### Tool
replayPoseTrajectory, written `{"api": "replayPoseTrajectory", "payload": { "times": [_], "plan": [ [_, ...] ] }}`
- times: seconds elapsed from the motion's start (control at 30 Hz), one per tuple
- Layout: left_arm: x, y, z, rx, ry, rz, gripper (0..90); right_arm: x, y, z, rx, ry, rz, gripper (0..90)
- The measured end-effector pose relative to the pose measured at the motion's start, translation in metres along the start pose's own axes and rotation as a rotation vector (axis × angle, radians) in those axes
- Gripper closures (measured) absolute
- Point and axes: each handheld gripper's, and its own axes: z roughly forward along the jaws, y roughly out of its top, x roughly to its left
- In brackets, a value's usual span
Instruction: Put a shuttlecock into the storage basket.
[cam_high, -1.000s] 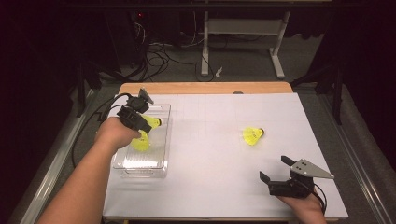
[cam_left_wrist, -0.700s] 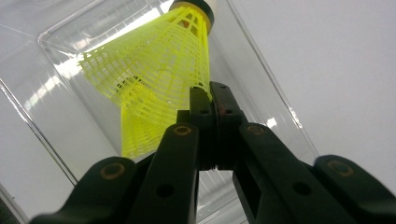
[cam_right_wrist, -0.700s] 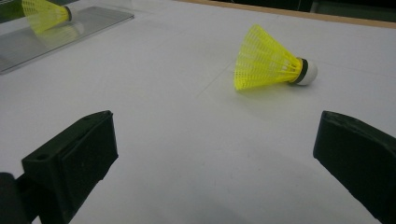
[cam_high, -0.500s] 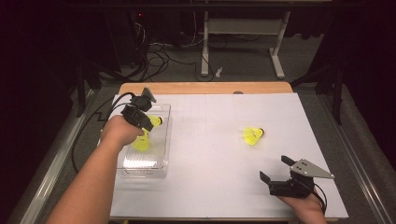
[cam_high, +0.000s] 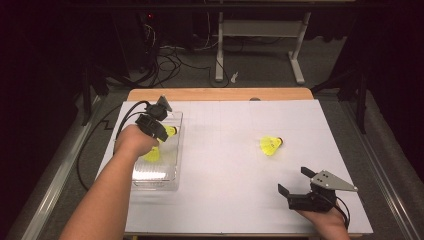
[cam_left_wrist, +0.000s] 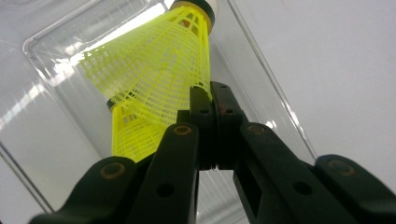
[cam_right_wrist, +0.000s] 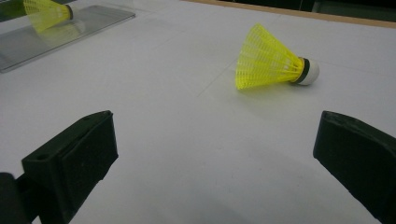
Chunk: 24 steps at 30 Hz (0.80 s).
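A: Fingers first: your left gripper (cam_left_wrist: 212, 100) has its fingers pressed together on the edge of a yellow shuttlecock's mesh skirt (cam_left_wrist: 154, 65). You are pinching the held shuttlecock over the clear plastic tray (cam_high: 167, 175).

B: And where does that sit on the surface (cam_high: 225, 200)?

A: Seen from the high view, the tray lies around nine o'clock on the white surface, and your left gripper (cam_high: 156, 125) hovers over its far half. The held shuttlecock's cork points toward twelve o'clock in the left gripper view. A second shuttlecock (cam_left_wrist: 128, 135) shows beneath it inside the tray, partly hidden by your fingers.

B: What about your other hand?

A: Your right gripper (cam_high: 296, 186) rests near five o'clock, its fingers (cam_right_wrist: 77, 154) spread wide with nothing between them.

B: Anything ahead of it?

A: A loose shuttlecock (cam_high: 271, 145) lies on its side at about three o'clock, well apart from the tray. In the right gripper view its white cork (cam_right_wrist: 310, 72) points to three o'clock.
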Motion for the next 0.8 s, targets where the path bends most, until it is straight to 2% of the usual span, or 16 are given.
{"api": "replayPoseTrajectory", "payload": {
  "times": [0.03, 0.07, 0.1, 0.13, 0.17, 0.2, 0.23, 0.27, 0.43, 0.8],
  "plan": [
    [0.000, 0.001, 0.002, 0.004, -0.002, 0.006, 88.9, 0.000, 0.000, 0.000, -0.001, 0.000, -0.001, 0.5],
    [0.001, 0.002, 0.005, -0.005, 0.005, 0.034, 88.8, 0.000, 0.000, 0.000, -0.001, 0.000, 0.001, 0.5],
    [-0.002, 0.001, 0.006, 0.008, 0.003, 0.005, 88.8, 0.000, 0.000, 0.000, -0.001, 0.000, -0.001, 0.5],
    [-0.001, 0.002, 0.008, -0.001, -0.003, 0.028, 88.7, 0.000, 0.000, 0.000, 0.000, -0.001, -0.003, 0.4],
    [-0.003, 0.002, 0.009, 0.011, 0.007, 0.006, 88.6, 0.000, 0.000, 0.000, 0.001, -0.002, -0.004, 0.5],
    [-0.003, 0.002, 0.010, 0.010, 0.008, 0.005, 88.6, 0.000, 0.000, 0.000, 0.002, -0.002, -0.004, 0.5],
    [-0.003, 0.003, 0.012, 0.005, 0.002, 0.020, 88.5, 0.000, 0.000, 0.000, 0.002, -0.002, -0.004, 0.5],
    [-0.005, 0.003, 0.013, 0.014, 0.007, 0.004, 88.5, 0.000, 0.000, 0.000, 0.002, -0.001, -0.004, 0.5],
    [-0.009, 0.004, 0.020, 0.021, 0.010, 0.010, 87.8, 0.000, 0.000, 0.000, 0.001, 0.000, -0.005, 0.5],
    [-0.009, 0.003, 0.039, 0.037, -0.013, 0.013, 85.6, 0.000, -0.001, 0.001, 0.004, 0.005, -0.009, 0.5]
  ]
}}
